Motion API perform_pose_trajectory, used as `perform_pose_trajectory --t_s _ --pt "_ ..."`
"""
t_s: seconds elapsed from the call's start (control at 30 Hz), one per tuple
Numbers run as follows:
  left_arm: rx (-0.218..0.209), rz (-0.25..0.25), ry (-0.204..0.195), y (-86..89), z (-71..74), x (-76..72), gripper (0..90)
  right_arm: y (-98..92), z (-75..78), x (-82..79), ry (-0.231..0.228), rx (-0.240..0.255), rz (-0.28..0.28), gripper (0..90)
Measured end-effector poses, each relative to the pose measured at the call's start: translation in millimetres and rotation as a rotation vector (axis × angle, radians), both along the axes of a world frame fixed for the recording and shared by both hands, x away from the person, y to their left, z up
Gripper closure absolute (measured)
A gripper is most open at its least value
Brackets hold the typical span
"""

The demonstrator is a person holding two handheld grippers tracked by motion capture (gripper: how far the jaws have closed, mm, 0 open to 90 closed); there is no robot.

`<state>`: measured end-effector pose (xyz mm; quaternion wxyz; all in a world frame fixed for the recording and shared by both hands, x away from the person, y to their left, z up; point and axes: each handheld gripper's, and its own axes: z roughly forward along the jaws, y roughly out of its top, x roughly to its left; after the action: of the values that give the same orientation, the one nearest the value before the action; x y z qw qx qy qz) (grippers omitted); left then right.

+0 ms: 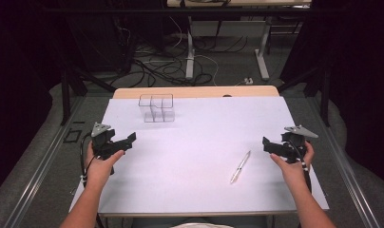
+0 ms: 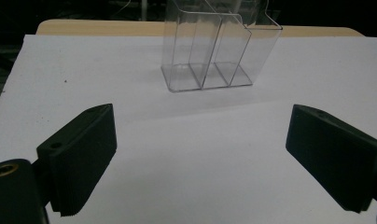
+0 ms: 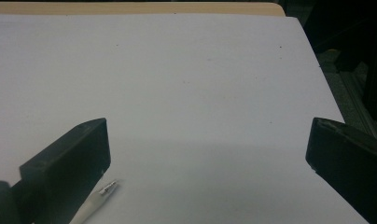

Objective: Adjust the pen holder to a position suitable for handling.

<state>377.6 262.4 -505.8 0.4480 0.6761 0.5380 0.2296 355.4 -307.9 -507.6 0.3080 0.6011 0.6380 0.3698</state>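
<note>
The left gripper and right gripper are held wide apart, jaws spread, nothing gripped.

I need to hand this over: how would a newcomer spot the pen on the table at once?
Start from the white table top and look at its near right part, just inside the right gripper. There the pen lies flat and slanted, apart from everything else. It is thin and silvery white, unlike the clear plastic organizer standing far off at the back left.

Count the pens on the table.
1. A single silver pen lies on the white table, near the right gripper; its tip shows in the right gripper view too. The clear organizer looks empty.
</note>
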Motion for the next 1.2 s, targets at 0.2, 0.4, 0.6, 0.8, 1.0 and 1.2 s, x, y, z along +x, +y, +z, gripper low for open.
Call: perform_pose_trajectory --t_s 0.2,0.4,0.6,0.8,1.0,1.2 --pt "0.013 0.009 -0.003 -5.7 7.1 3.5 14.9 -0.3 -0.5 -2.0 0.014 0.006 -0.006 0.0" --pt "0.034 0.016 0.006 -14.2 13.6 9.0 16.6 1.7 1.5 -3.3 0.001 0.002 0.005 0.0" --pt "0.052 0.014 0.021 -22.6 22.0 18.0 18.9 5.8 1.9 -5.6 0.002 -0.004 0.014 0.0" --pt "0.057 0.015 0.043 -28.5 34.0 29.7 21.8 6.0 2.5 -6.6 0.000 -0.002 0.015 0.0" --pt "0.052 0.020 0.055 -30.3 43.6 40.9 23.8 7.0 2.1 -4.3 0.007 0.010 0.010 0.0" --pt "0.049 0.013 0.072 -33.5 53.1 53.9 27.9 8.3 1.2 -6.5 0.013 0.008 0.019 0.0"
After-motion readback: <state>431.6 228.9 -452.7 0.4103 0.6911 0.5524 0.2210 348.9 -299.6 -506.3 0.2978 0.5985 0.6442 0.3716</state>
